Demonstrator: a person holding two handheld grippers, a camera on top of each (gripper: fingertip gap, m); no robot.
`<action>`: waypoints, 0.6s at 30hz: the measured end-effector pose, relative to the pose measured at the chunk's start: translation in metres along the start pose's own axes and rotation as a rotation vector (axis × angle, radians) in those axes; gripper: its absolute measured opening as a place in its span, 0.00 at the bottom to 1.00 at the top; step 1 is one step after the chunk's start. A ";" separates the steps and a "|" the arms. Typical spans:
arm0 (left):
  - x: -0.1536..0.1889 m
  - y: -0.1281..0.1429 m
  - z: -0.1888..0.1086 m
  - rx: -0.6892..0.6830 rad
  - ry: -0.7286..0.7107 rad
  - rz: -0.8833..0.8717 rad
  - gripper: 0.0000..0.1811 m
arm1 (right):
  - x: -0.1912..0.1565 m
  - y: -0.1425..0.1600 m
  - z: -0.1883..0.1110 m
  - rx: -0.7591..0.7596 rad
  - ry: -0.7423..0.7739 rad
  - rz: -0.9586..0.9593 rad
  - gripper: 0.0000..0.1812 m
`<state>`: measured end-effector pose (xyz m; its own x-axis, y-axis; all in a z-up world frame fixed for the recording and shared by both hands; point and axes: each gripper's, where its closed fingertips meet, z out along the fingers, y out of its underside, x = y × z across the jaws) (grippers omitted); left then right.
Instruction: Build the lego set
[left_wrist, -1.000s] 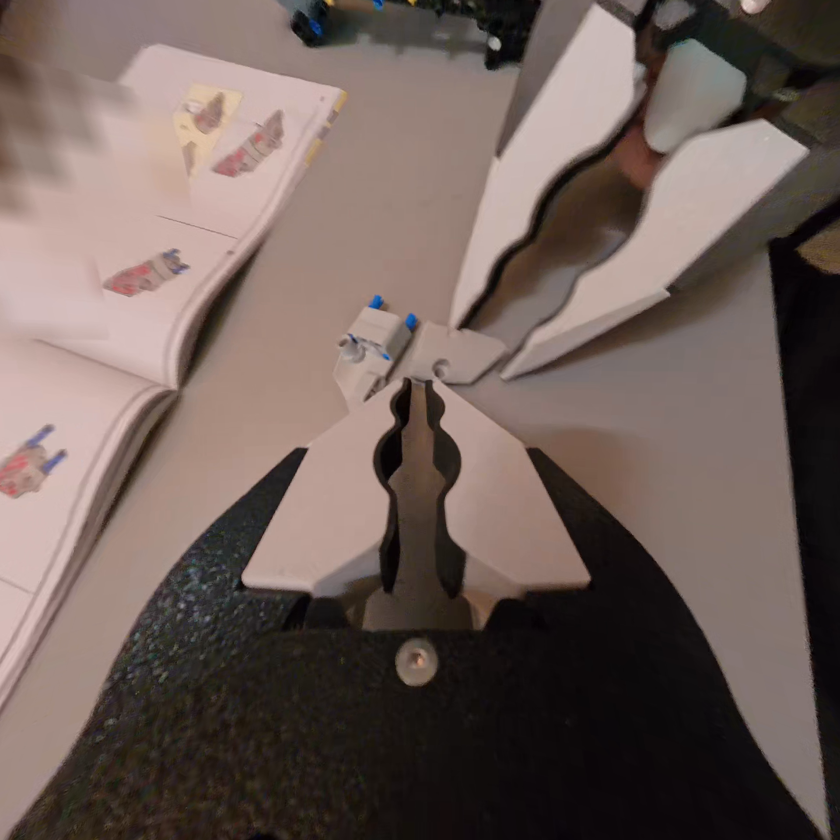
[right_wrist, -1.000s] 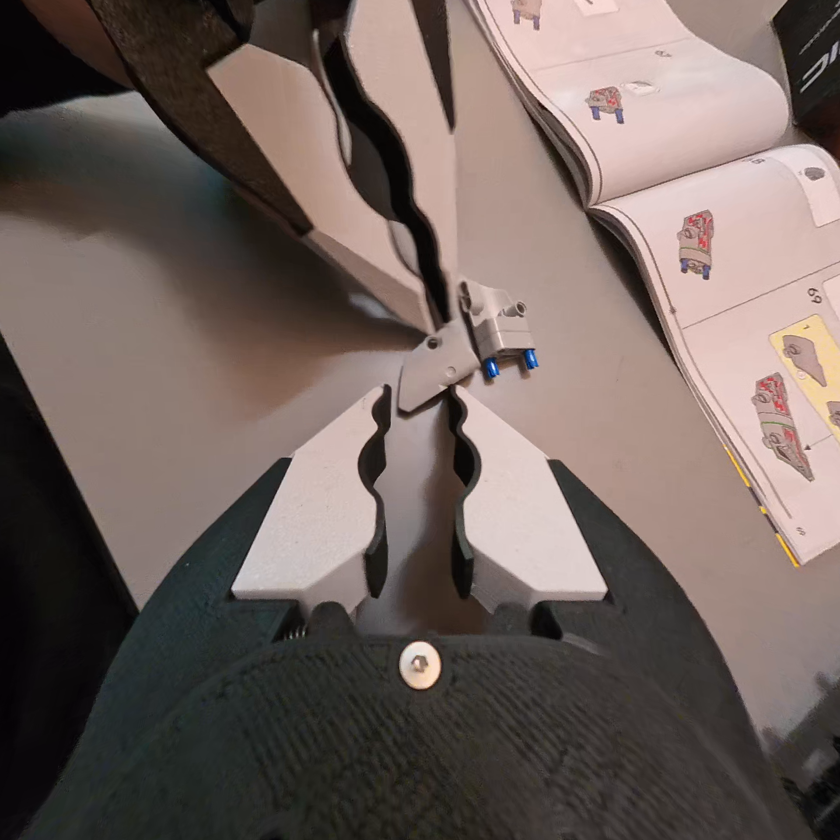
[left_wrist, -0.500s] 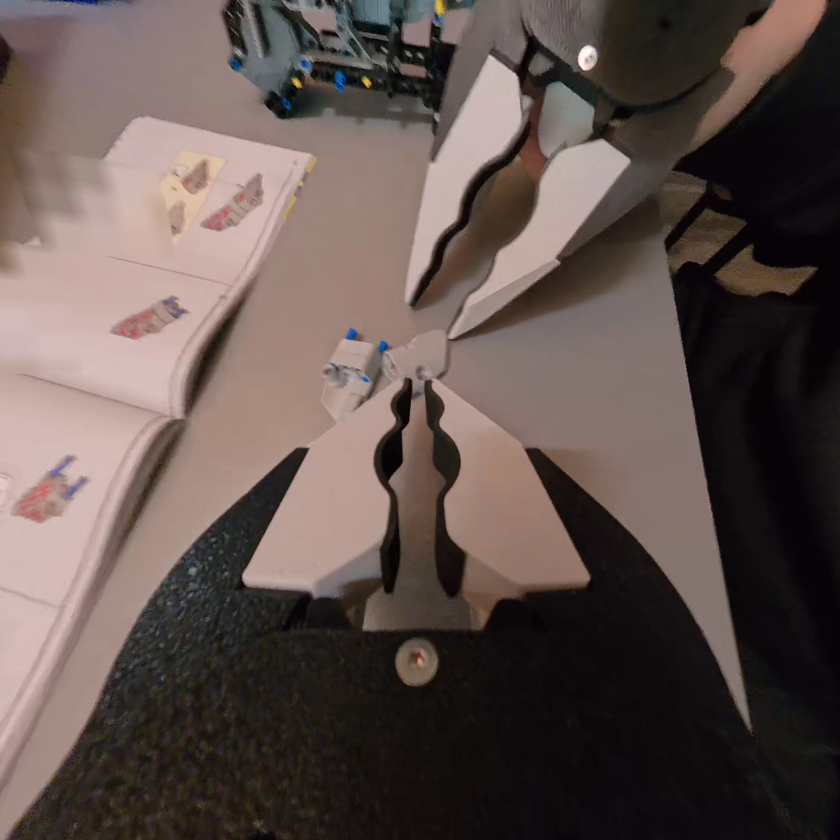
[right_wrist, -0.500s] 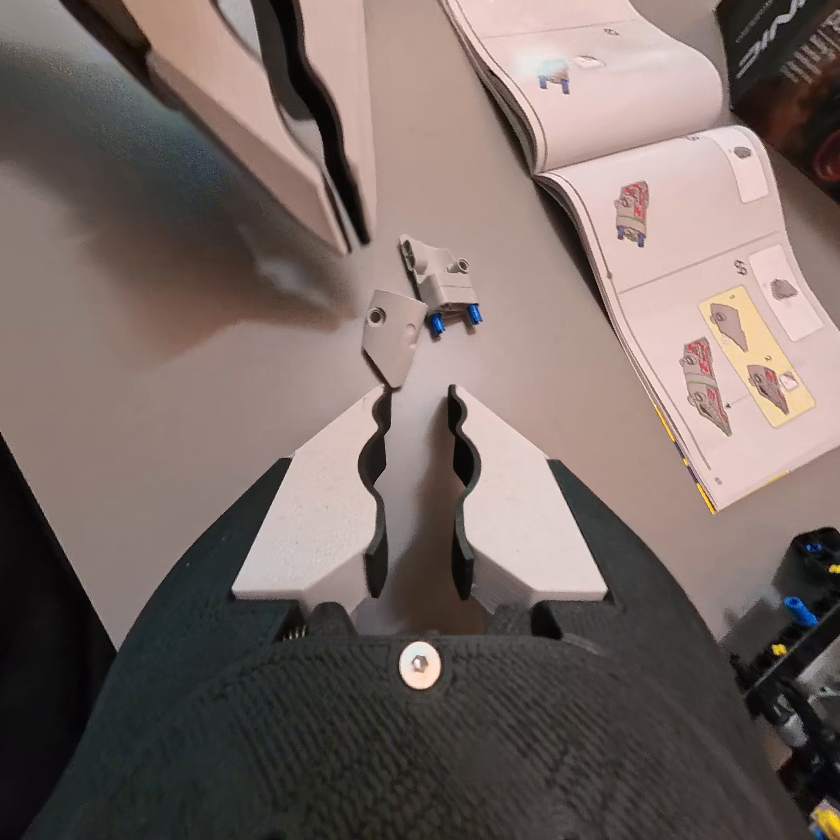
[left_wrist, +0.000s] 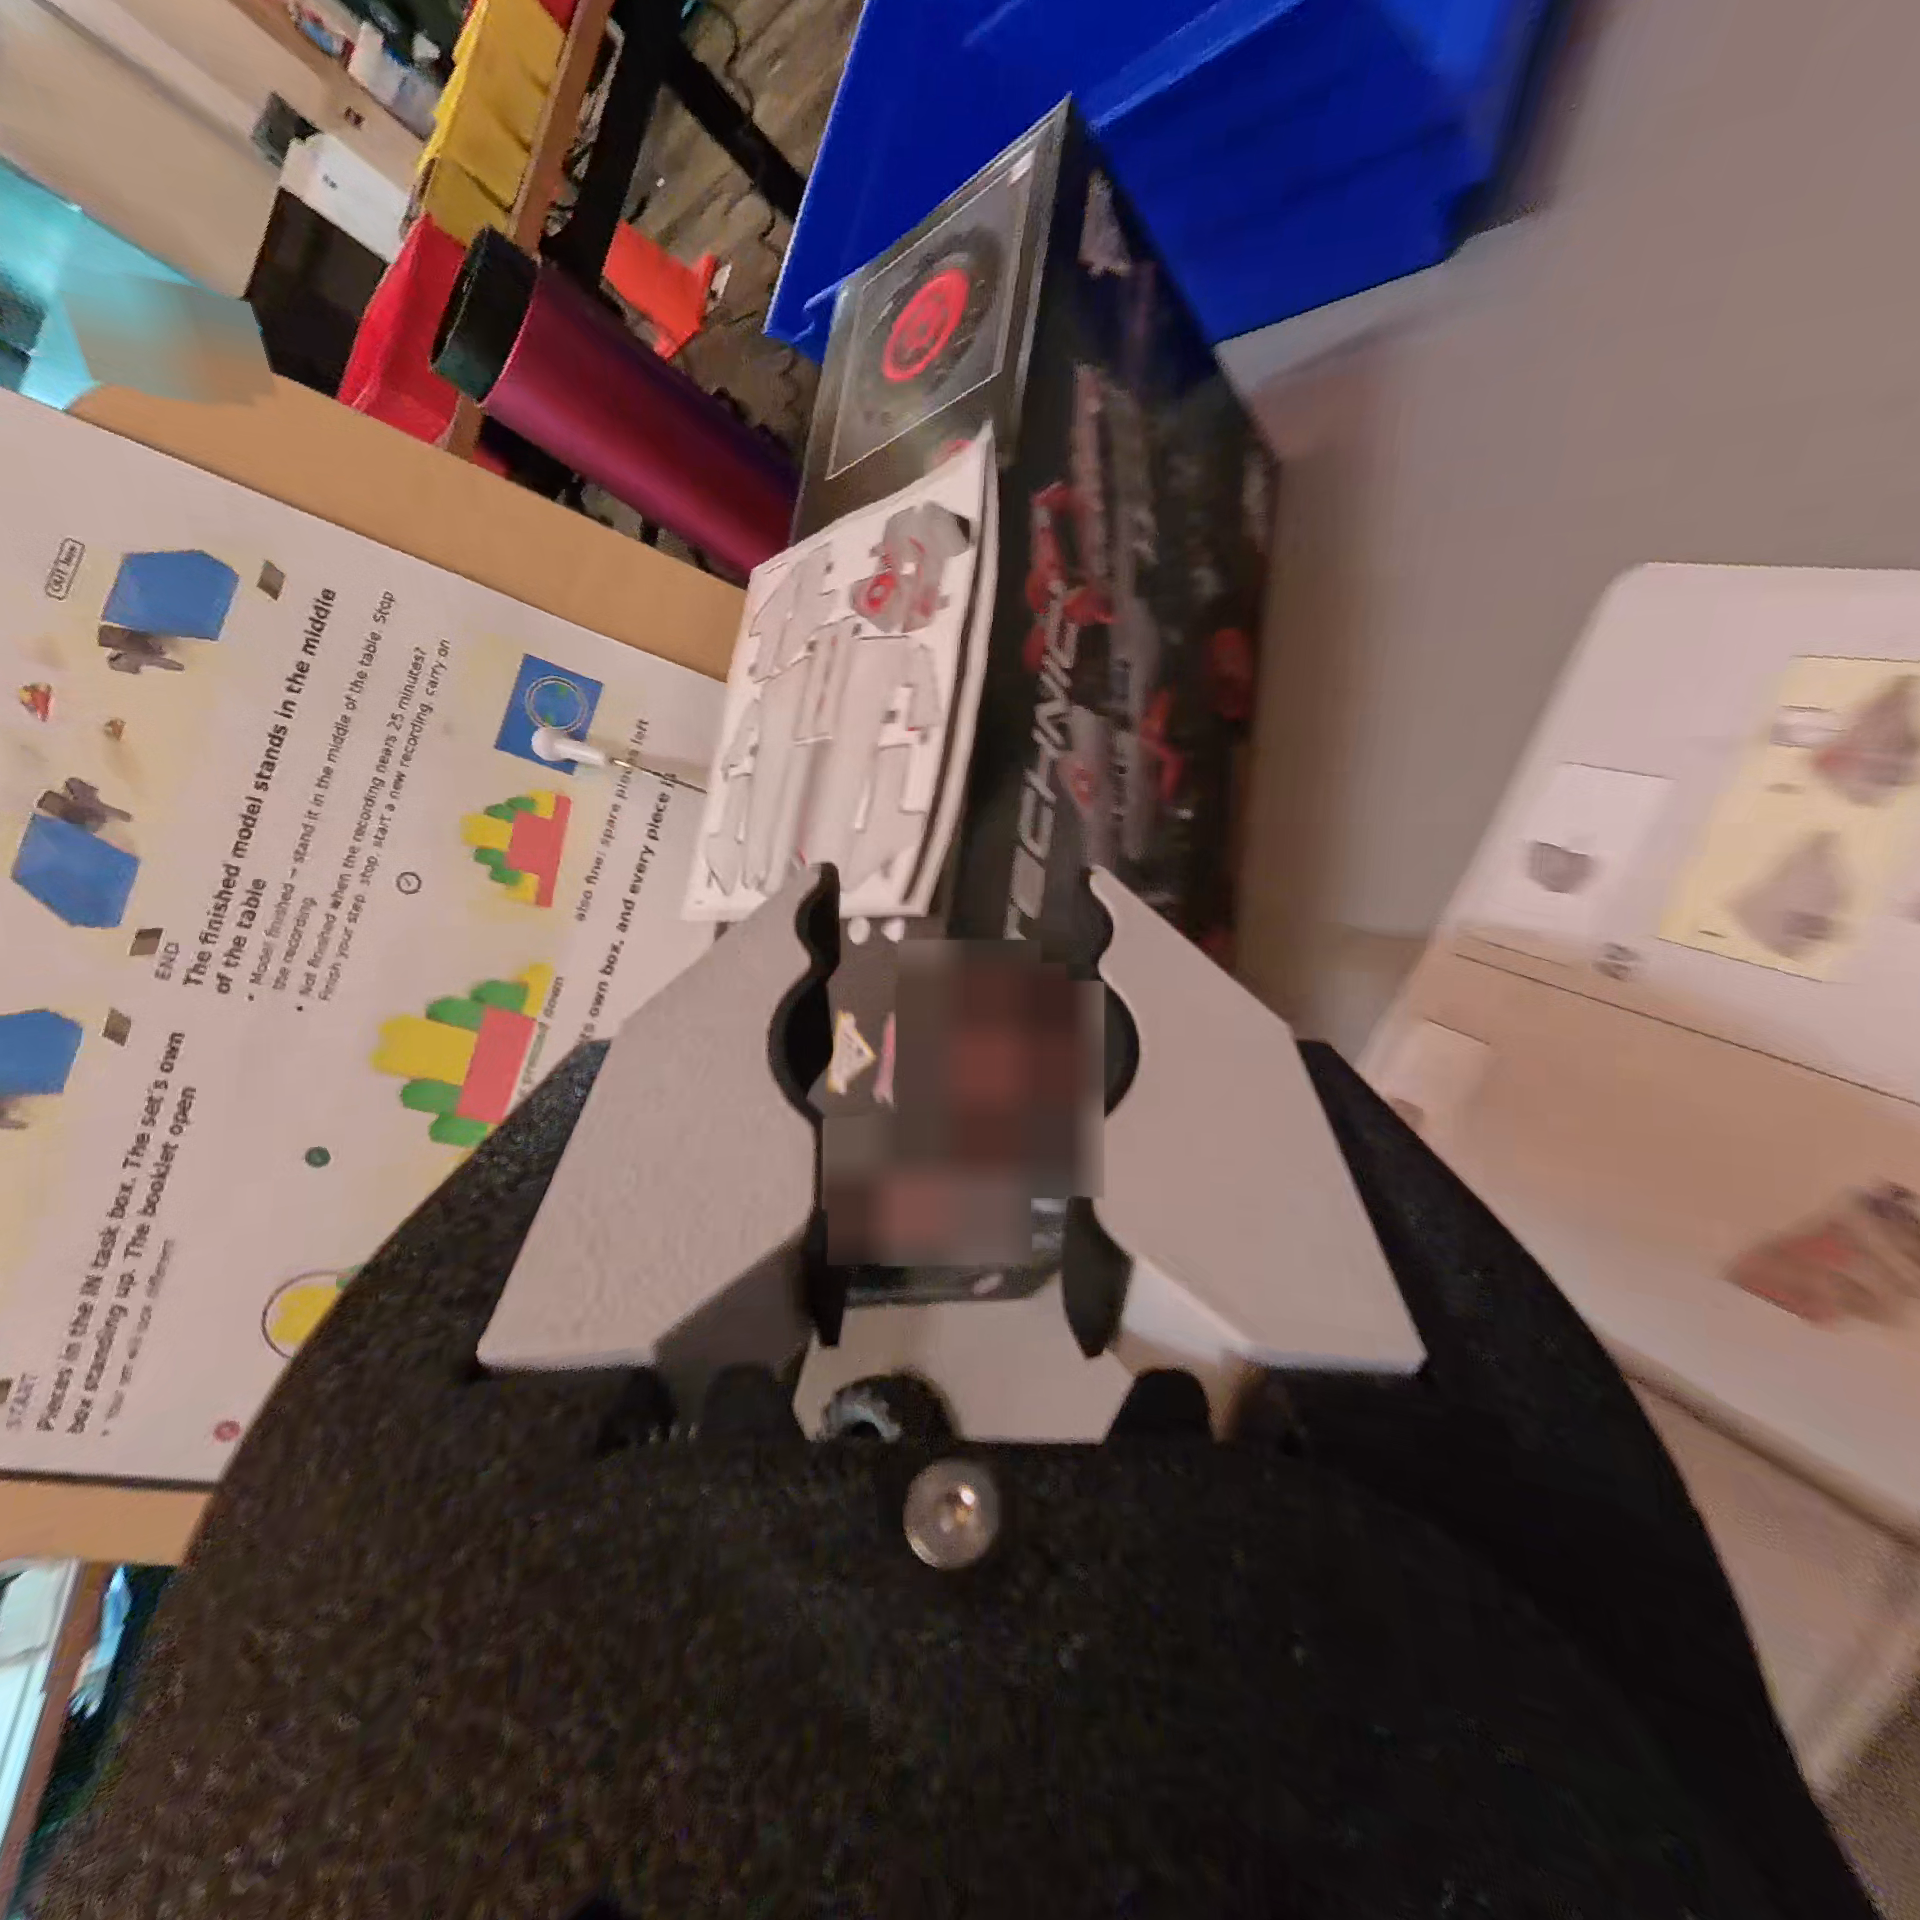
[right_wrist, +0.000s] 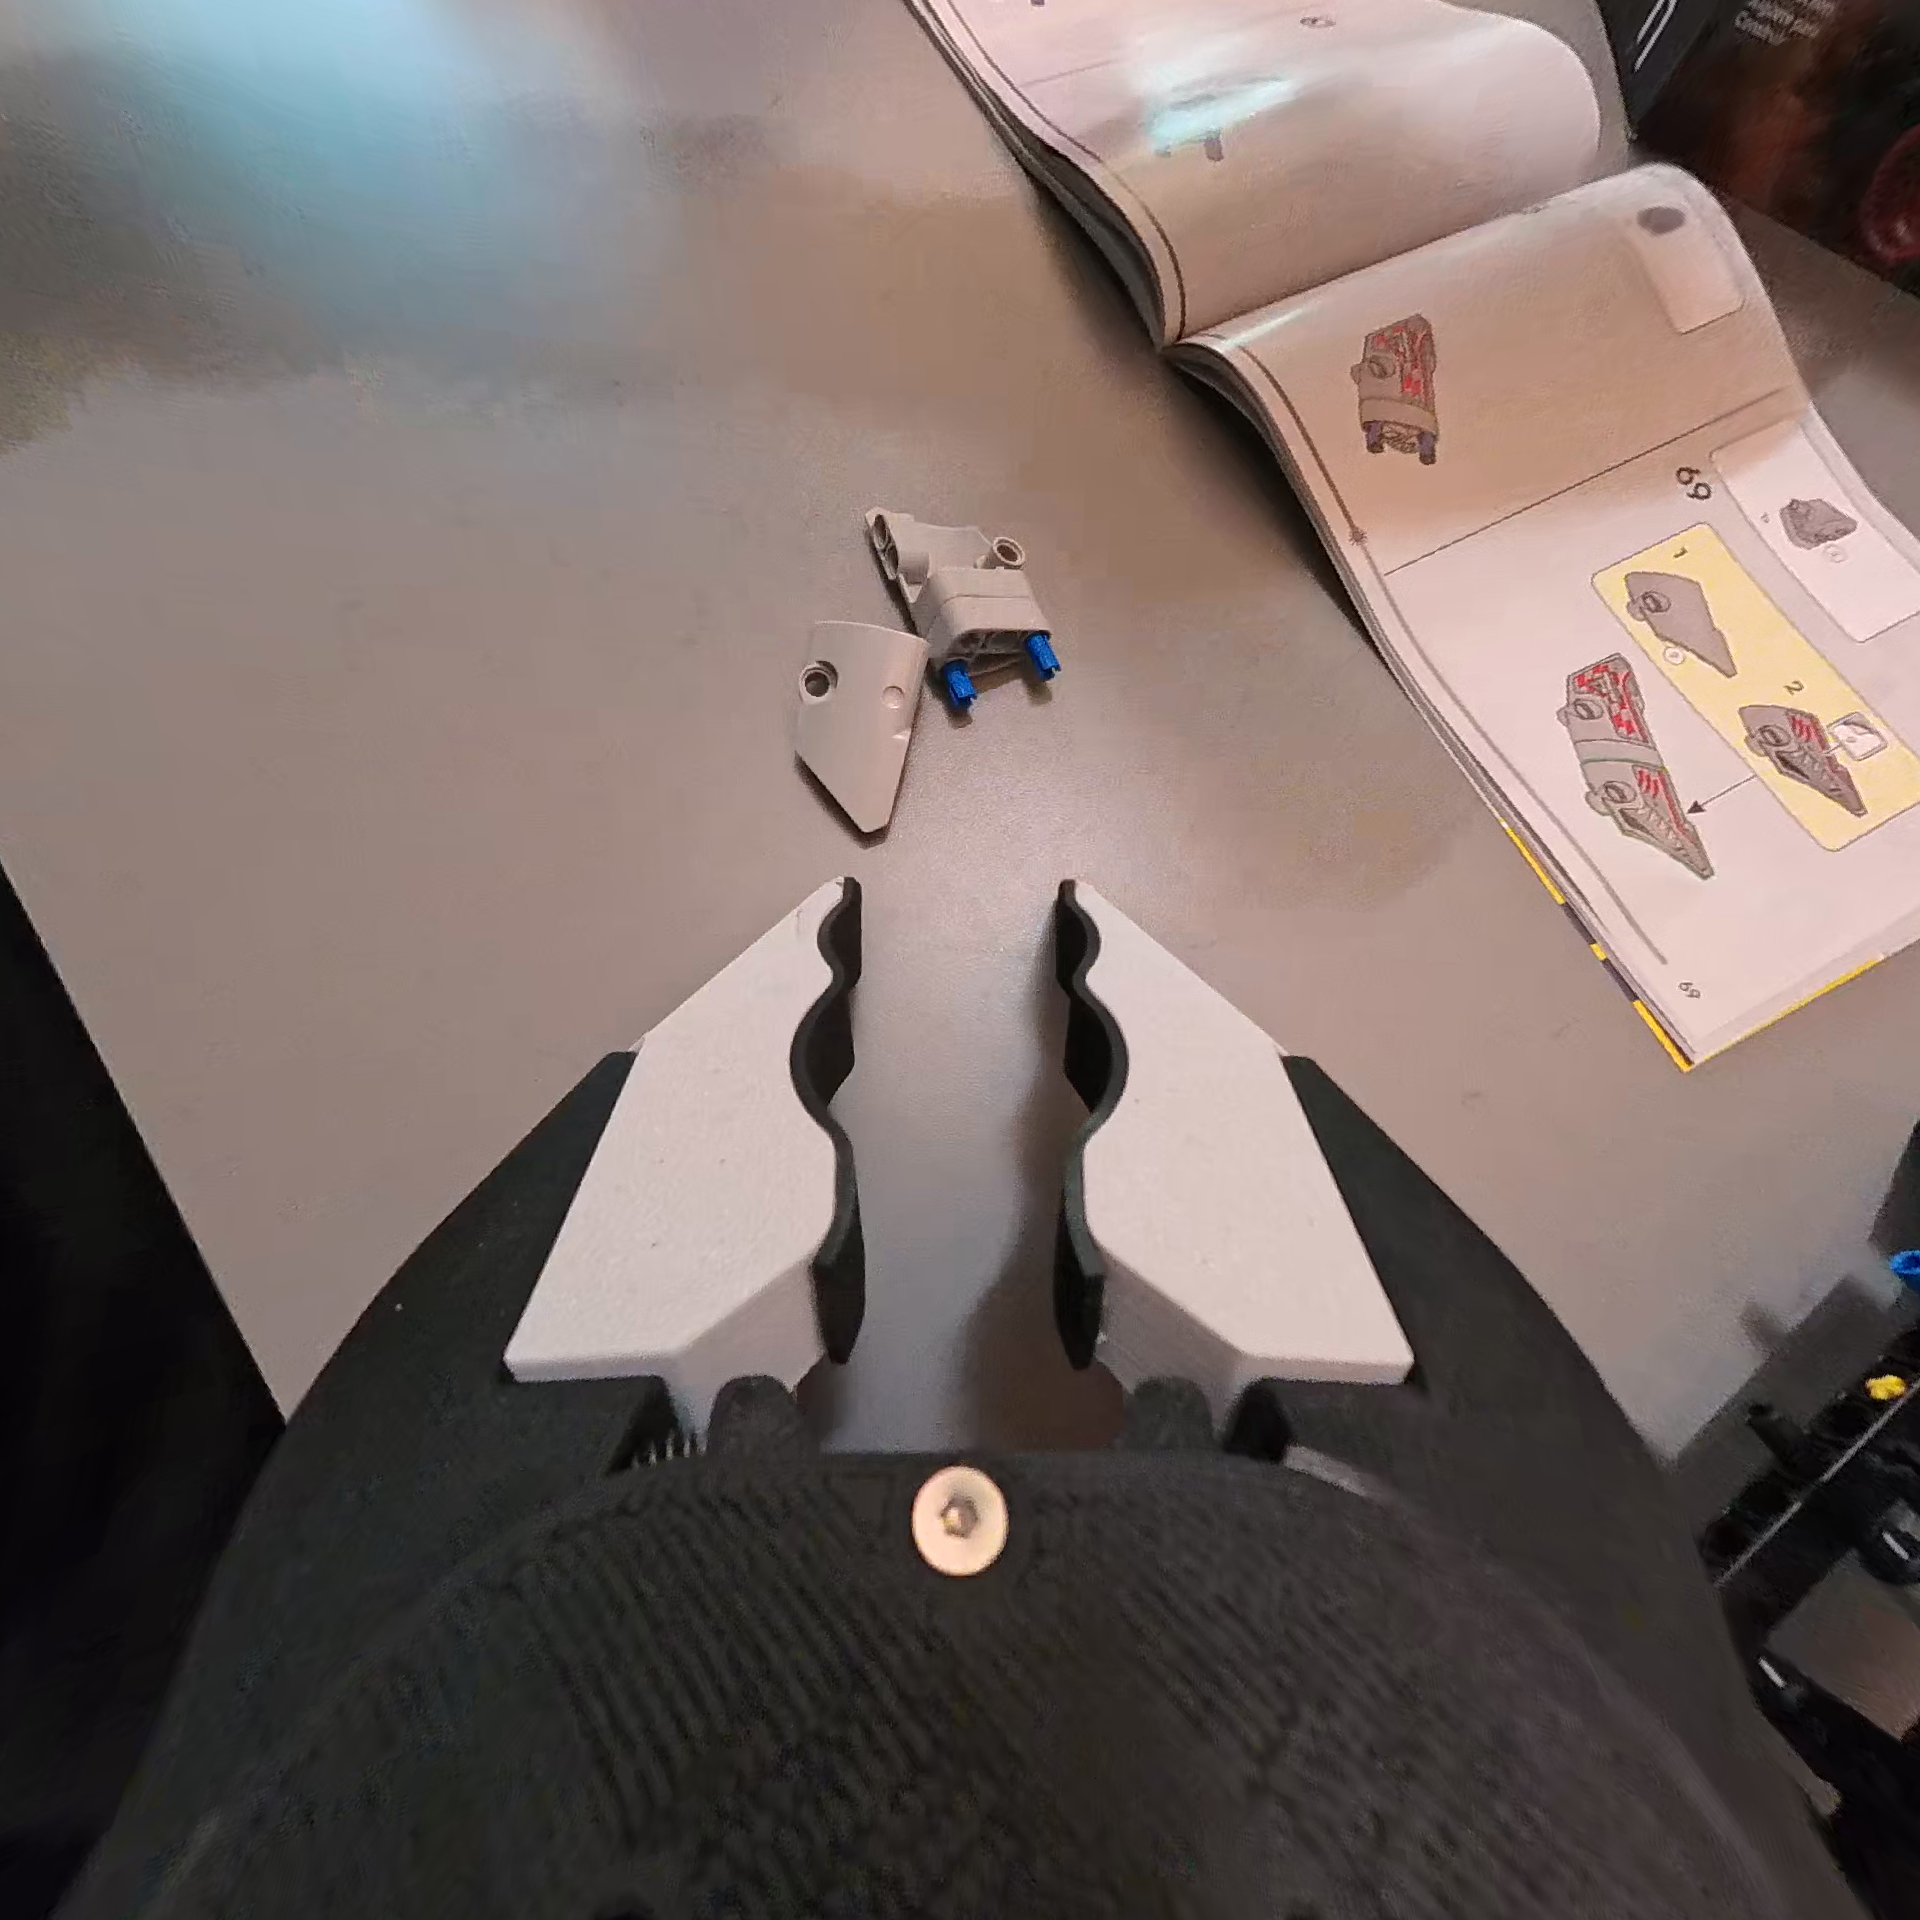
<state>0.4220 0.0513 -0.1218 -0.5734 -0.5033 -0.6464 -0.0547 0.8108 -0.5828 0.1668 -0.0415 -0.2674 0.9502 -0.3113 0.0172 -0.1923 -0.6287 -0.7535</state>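
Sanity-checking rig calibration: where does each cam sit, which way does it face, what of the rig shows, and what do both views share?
Left wrist: behind the left gripper, tilted up off the table, facing the set box, sticker sheet and a printed sheet; shows its open fingers.
Right wrist: behind the right gripper, looking down at the table, grey panel and pin block; shows its open fingers.
Shared: booklet, set box.

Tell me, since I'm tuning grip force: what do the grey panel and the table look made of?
Grey panel: seemingly hard moulded plastic, smooth with a soft sheen and clean edges. Table: smooth matte grey, perhaps laminate; it shows only diffuse glare.
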 end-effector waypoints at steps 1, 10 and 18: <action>-0.006 0.001 0.011 -0.016 -0.018 -0.002 0.23 | 0.000 0.000 0.000 -0.001 -0.004 0.006 0.20; 0.002 -0.003 0.016 0.023 -0.080 0.060 0.00 | 0.000 0.000 0.000 0.001 -0.024 0.032 0.20; 0.053 -0.017 -0.084 0.261 -0.381 0.595 0.00 | 0.011 -0.044 -0.030 0.327 -0.095 0.346 0.28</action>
<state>0.3239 0.0355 -0.1052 -0.1203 -0.1099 -0.9866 0.3988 0.9048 -0.1494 0.1782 -0.0383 -0.2145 0.8652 -0.3866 -0.3194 -0.4284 -0.2385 -0.8716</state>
